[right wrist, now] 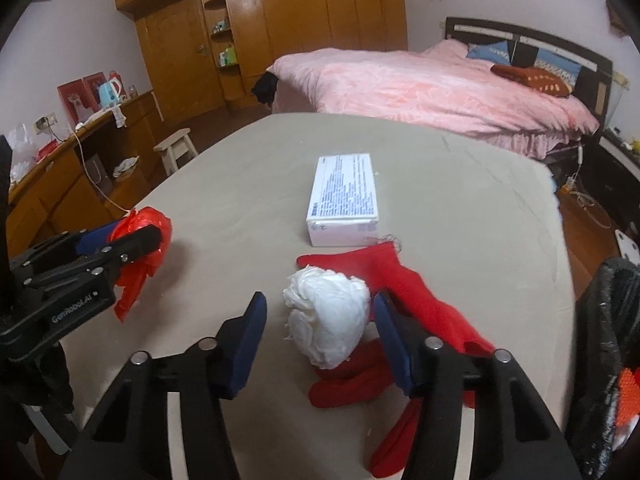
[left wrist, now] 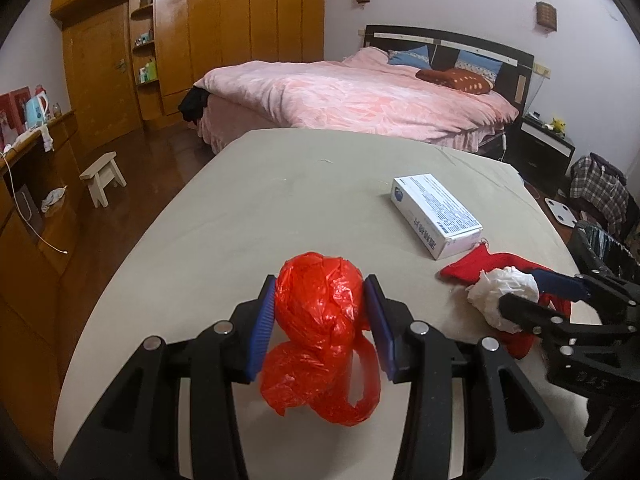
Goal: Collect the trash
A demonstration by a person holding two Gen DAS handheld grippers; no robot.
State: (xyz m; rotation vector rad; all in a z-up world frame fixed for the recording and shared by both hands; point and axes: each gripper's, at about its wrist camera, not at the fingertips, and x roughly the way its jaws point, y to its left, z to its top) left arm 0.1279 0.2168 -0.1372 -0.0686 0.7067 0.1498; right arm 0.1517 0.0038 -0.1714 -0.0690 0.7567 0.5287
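A crumpled red plastic bag [left wrist: 320, 320] sits on the beige table [left wrist: 260, 208]. My left gripper [left wrist: 324, 300] is shut on it, both blue pads pressing its sides; it also shows in the right wrist view [right wrist: 140, 248]. A white crumpled paper wad [right wrist: 328, 320] lies on a red cloth [right wrist: 400, 304]. My right gripper [right wrist: 320, 332] is open around the wad, the right pad close to it and the left pad apart; the wad also shows in the left wrist view [left wrist: 504, 292].
A white printed box [right wrist: 344, 200] lies on the table beyond the wad. A bin lined with a black bag [right wrist: 608, 340] stands off the table's right edge. A pink bed [left wrist: 360, 92], a wardrobe and a small stool [left wrist: 102, 176] are behind.
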